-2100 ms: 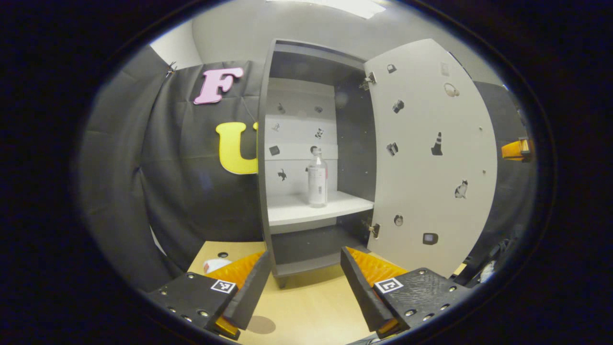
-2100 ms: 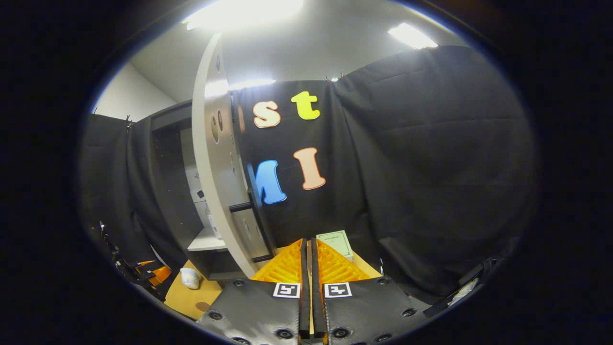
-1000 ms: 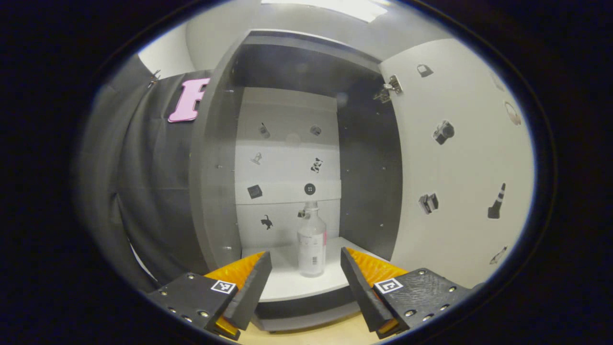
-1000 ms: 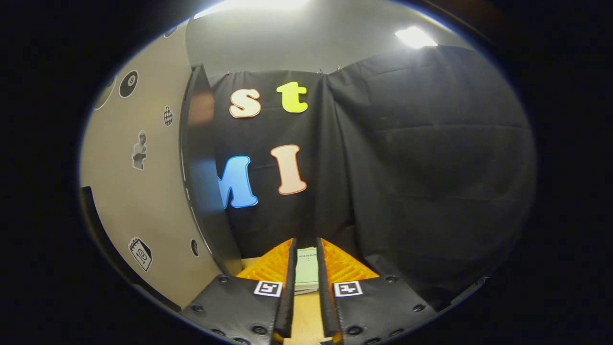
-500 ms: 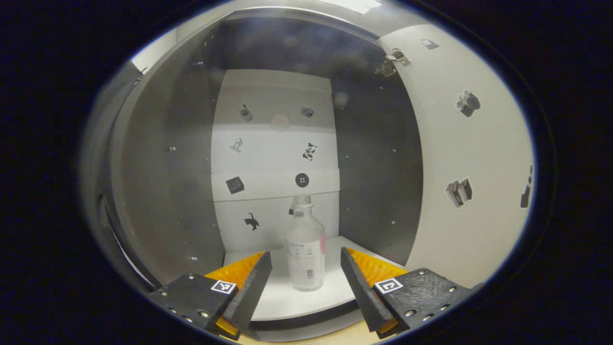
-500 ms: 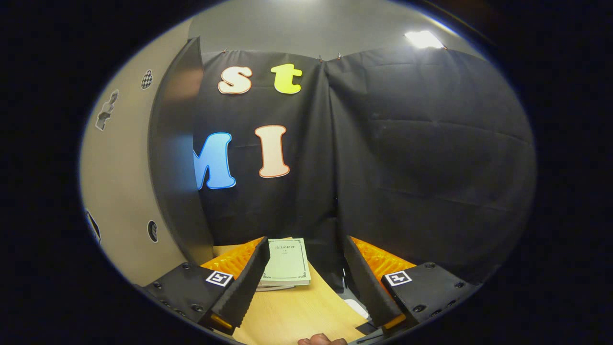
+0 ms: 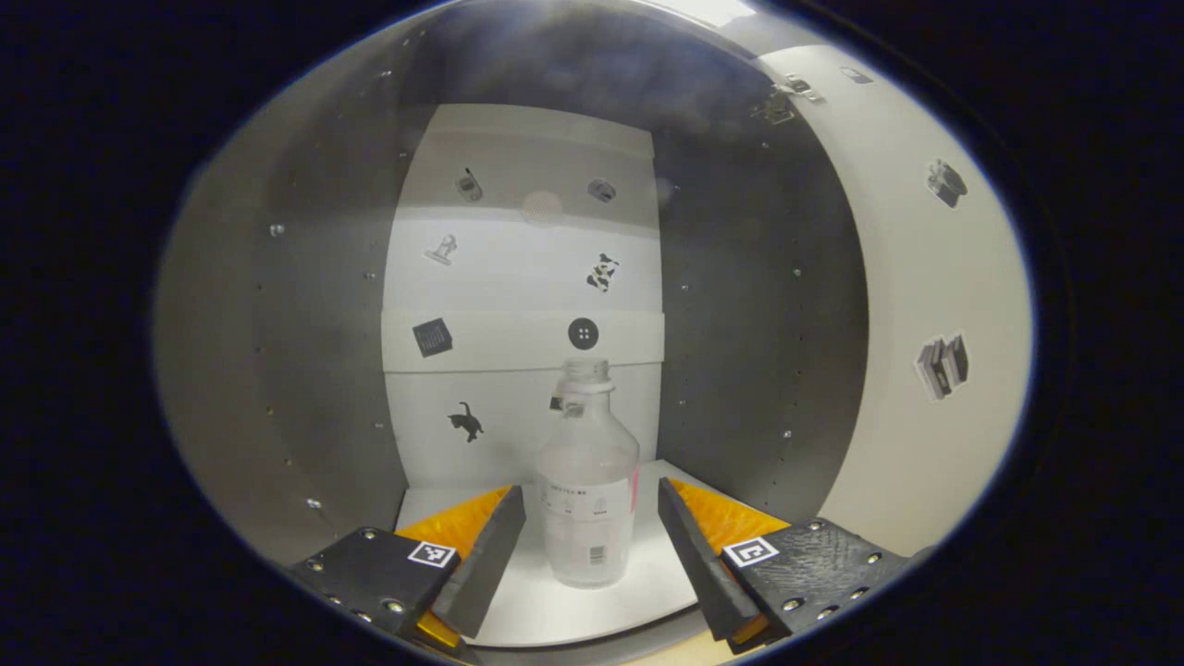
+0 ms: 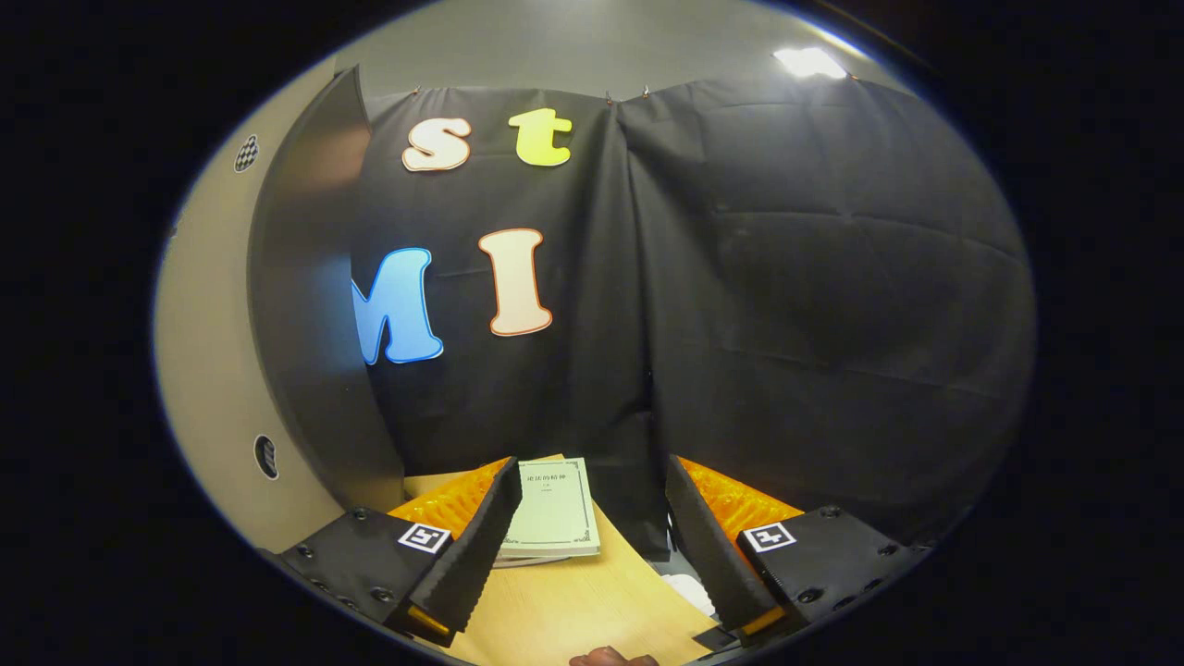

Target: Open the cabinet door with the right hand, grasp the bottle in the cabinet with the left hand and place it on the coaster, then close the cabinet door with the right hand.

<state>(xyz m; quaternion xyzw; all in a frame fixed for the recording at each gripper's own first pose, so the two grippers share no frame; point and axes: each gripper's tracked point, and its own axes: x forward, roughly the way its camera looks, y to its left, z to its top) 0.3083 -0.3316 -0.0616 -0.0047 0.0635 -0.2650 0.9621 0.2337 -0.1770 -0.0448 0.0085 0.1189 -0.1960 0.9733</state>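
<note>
Inside the cabinet, door open, we see the bottle upright on the shelf, btwn our left gripper, spread wide. We should go deeper, then squeeze mid-body. Right gripper wide too, holding nothing.

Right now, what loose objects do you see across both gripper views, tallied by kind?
Bottle: 1, upright on the cabinet shelf
Book: 1, flat on the table
Total: 2
</note>
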